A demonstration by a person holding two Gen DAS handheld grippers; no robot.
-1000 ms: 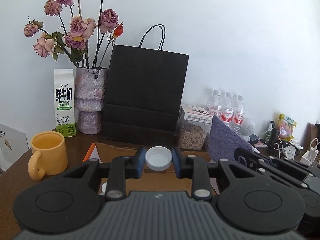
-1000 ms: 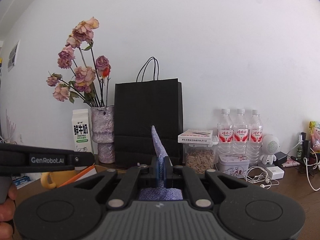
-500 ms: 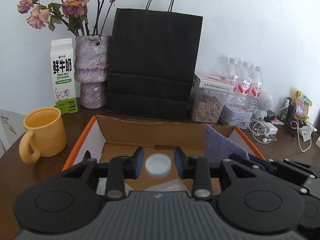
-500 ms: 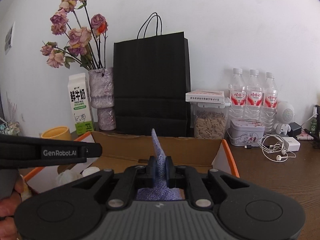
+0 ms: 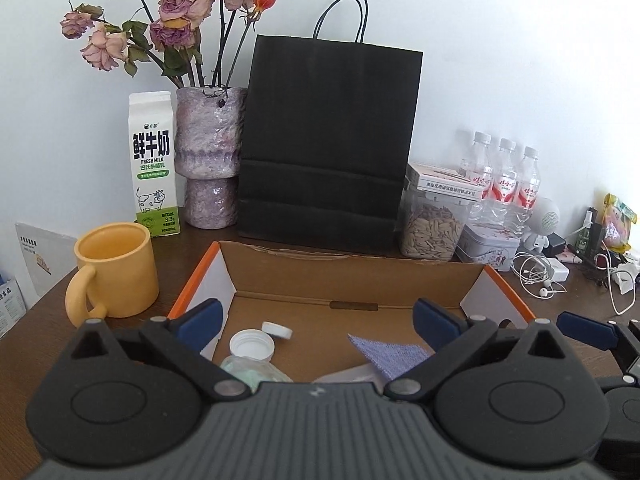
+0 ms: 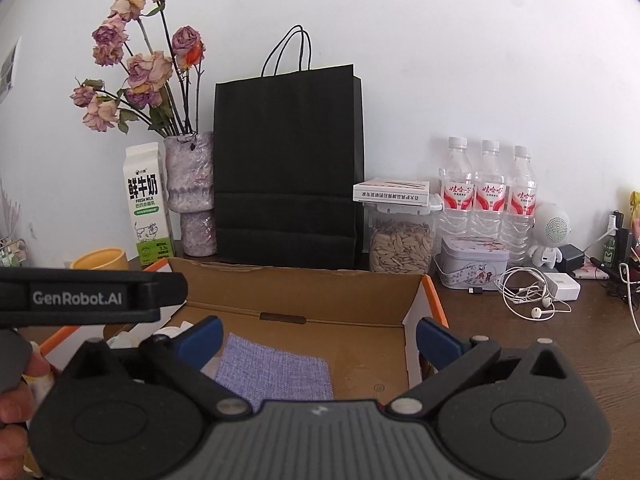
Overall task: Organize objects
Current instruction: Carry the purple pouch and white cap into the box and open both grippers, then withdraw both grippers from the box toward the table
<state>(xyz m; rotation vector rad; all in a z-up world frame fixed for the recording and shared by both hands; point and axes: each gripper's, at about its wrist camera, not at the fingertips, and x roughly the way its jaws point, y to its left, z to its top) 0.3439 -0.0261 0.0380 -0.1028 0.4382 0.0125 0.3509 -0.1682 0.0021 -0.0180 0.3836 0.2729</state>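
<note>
purple cloth (image 6: pixel 276 372) lies flat on the floor of the open cardboard box (image 6: pixel 304 292), right of centre in the left wrist view. white cap (image 5: pixel 252 345) sits open side up on the box floor at the left, a smaller white cap (image 5: pixel 277 329) just beside it on the far side, a pale greenish lump (image 5: pixel 252 372) near it, partly hidden. left hand-held gripper (image 5: pixel 316 320) has just been opening, jaws now spread wide over the box, nothing pressed between the pads, caps lying below. right hand-held gripper (image 6: pixel 318 334) has also just been opening, jaws wide apart, cloth lying free under them. box rests on a dark wood bench (image 6: pixel 560 344). yellow mug (image 5: pixel 116 270) stands left of the box. along the far wall: milk carton (image 5: pixel 154 164), vase of dried roses (image 5: pixel 210 160), black paper bag (image 5: pixel 328 144), seed jar (image 5: pixel 432 228), three water bottles (image 6: pixel 486 196), small tin (image 6: pixel 474 266), white earphones (image 6: pixel 528 296) on the bench at the right
</note>
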